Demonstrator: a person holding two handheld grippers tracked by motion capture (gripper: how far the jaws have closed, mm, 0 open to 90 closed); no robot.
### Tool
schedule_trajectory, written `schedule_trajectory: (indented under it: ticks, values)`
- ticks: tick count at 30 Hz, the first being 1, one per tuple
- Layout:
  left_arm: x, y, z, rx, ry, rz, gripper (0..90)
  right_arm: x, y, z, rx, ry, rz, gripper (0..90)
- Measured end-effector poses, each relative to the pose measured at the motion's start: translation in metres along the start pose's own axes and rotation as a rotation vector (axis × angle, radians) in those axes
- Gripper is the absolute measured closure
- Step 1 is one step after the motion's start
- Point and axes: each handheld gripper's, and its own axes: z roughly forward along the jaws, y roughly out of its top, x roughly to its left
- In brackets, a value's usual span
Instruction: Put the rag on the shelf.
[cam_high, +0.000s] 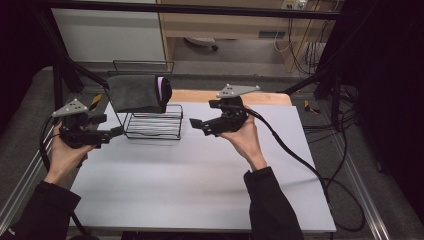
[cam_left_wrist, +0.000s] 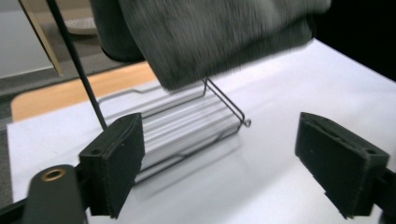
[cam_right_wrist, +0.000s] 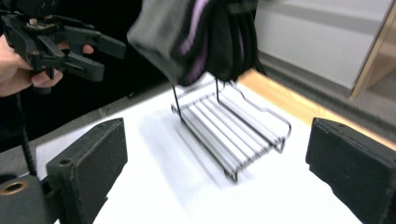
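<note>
A black wire rack (cam_high: 154, 125) stands on the white table (cam_high: 200, 180) at the back left. A dark grey cloth (cam_high: 136, 93) with a purple lining hangs folded over its top bar. My left gripper (cam_high: 116, 133) is held just left of the rack, pointing at it, open with nothing between its pads. My right gripper (cam_high: 196, 124) hovers just right of the rack, also open and holding nothing. The left gripper view has the cloth (cam_left_wrist: 219, 37) above the rack (cam_left_wrist: 187, 126). In the right gripper view the cloth (cam_right_wrist: 187, 32), the rack (cam_right_wrist: 233, 135) and the left gripper (cam_right_wrist: 100, 58) appear.
A wooden board edge (cam_high: 200, 96) runs behind the white sheet. The right gripper's cable (cam_high: 300, 160) trails over the table's right side to the floor. Black frame posts (cam_high: 57, 75) stand at the back left, and a cabinet lies beyond.
</note>
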Motion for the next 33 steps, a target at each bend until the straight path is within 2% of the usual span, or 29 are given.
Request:
schedule_trajectory:
  ticks: [2,9,13,18,25,33]
  values:
    - [-0.003,-0.009,0.003,0.004,-0.008,-0.003,12.8,-0.006,-0.013,-0.008,0.015,0.006,0.017,4.7]
    - [-0.015,-0.043,0.019,0.016,-0.057,-0.012,12.1,-0.02,-0.063,-0.034,0.032,-0.022,0.059,2.2]
    - [-0.017,-0.063,0.028,0.029,-0.074,-0.02,12.2,-0.029,-0.096,-0.047,0.058,-0.036,0.081,1.2]
    - [-0.02,-0.086,0.037,0.05,-0.097,-0.025,12.4,-0.039,-0.137,-0.064,0.06,-0.054,0.125,0.6]
    - [-0.025,-0.108,0.045,0.089,-0.095,0.013,12.6,-0.048,-0.182,-0.084,0.078,-0.087,0.151,0.6]
    - [-0.028,-0.12,0.053,0.138,-0.103,0.027,13.0,-0.052,-0.216,-0.1,0.068,-0.104,0.188,0.5]
